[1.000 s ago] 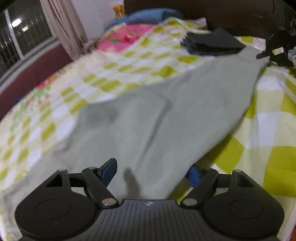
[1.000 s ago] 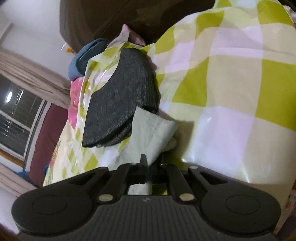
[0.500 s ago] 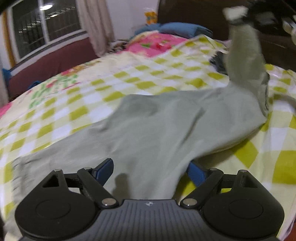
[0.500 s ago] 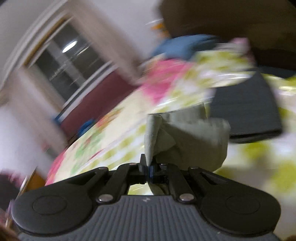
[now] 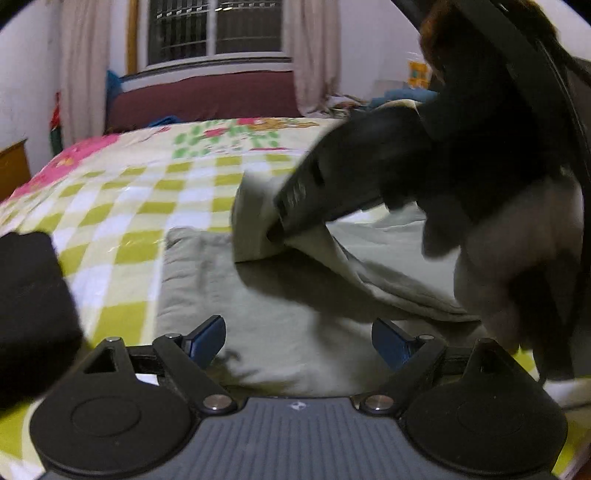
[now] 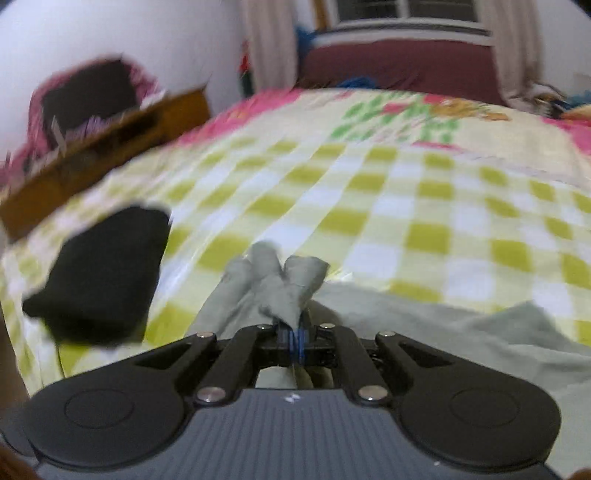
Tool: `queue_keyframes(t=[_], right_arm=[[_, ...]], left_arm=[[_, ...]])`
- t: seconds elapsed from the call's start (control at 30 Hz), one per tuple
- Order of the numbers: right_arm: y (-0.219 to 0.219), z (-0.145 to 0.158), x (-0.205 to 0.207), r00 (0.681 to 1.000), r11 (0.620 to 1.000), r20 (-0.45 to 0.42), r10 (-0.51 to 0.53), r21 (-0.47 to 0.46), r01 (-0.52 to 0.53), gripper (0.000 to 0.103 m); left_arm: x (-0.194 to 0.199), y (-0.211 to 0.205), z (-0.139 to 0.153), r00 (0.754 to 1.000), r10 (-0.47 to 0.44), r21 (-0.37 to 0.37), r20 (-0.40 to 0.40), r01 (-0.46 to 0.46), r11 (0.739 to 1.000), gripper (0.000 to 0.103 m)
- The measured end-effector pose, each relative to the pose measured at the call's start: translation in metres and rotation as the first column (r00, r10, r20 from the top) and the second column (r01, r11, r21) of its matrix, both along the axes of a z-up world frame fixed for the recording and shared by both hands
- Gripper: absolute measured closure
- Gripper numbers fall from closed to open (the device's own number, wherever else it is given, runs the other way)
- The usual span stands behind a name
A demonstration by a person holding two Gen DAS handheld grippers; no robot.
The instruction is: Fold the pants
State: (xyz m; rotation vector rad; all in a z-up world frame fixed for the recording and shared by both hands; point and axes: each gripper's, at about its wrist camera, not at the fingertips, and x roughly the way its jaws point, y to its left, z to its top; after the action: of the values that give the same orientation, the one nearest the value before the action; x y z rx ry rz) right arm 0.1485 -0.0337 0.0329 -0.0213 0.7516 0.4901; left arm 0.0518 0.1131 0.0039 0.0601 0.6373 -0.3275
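Left gripper [image 5: 299, 341]: we see it nearest in the left wrist view, blue fingers [image 5: 207, 338] spread wide, nothing pinched; it hangs low over the pants, cloth under the gap, pads not pressing it.

Right gripper [image 6: 293, 338]: fingers pressed together, pinching a bunched end of the pants; crumpled tips of cloth stick up just past the jaws. In the left wrist view we see its black body [image 5: 351, 173] coming in from the right with a lifted fold hanging from its tip.

Pants [image 5: 266, 306]: pale grey-green, soft, matte, lightly wrinkled. They lie on the bed, flat part spread just ahead of the left gripper, one edge running away from us along the checks. A lifted part is doubled back over the flat part, with a dark shadow beneath the raised fold. In the right wrist view the rest [image 6: 443, 325] trails off low and to the right on the bedspread.

Hand [image 5: 517, 251]: we see a person's hand on the right gripper, blurred, at the right edge.

Black cloth [image 6: 99, 273]: folded dark pile on the bedspread, left of the pants, apart from them; blurred.

Bedspread [image 5: 147, 206]: yellow-green and white checks, pink and green floral part farther back.

Wooden furniture [image 6: 110, 147]: beside the bed at left, blurred.

Far end: dark red bench [image 5: 207, 96] under a window [image 5: 218, 29] with pale curtains [image 5: 79, 62].
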Motion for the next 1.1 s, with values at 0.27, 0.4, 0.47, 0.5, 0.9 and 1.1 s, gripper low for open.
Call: queue_keyframes(t=[0.27, 0.4, 0.47, 0.5, 0.9, 1.1], right_arm=[[0.002, 0.022, 0.001, 0.993, 0.989, 0.046, -0.113, 0.099, 0.108, 0.099], [0.033, 0.019, -0.008, 0.992, 1.0, 0.128, 0.006, 0.022, -0.009, 0.098], [0.055, 0.001, -0.018, 0.982, 0.99, 0.148, 0.117, -0.099, -0.103, 0.098], [0.063, -0.01, -0.021, 0.979, 0.979, 0.126, 0.163, -0.144, -0.144, 0.098], [0.057, -0.023, -0.032, 0.963, 0.96, 0.036, 0.266, -0.104, -0.261, 0.089], [0.013, -0.016, -0.055, 0.969, 0.969, -0.016, 0.246, -0.031, -0.246, 0.078]], left_arm=[[-0.001, 0.038, -0.001, 0.997, 0.071, -0.093, -0.016, -0.072, 0.993, 0.004], [-0.011, 0.045, -0.001, 0.996, 0.085, -0.068, -0.004, -0.085, 0.994, 0.004], [-0.017, 0.049, -0.001, 0.996, 0.089, -0.047, -0.009, -0.089, 0.995, 0.004], [-0.021, 0.051, -0.002, 0.996, 0.091, -0.035, -0.014, -0.091, 0.995, 0.004], [-0.032, 0.055, 0.006, 0.994, 0.106, 0.023, 0.003, -0.106, 0.994, 0.004], [-0.026, 0.054, 0.018, 0.992, 0.115, 0.042, 0.043, -0.117, 0.992, 0.003]])
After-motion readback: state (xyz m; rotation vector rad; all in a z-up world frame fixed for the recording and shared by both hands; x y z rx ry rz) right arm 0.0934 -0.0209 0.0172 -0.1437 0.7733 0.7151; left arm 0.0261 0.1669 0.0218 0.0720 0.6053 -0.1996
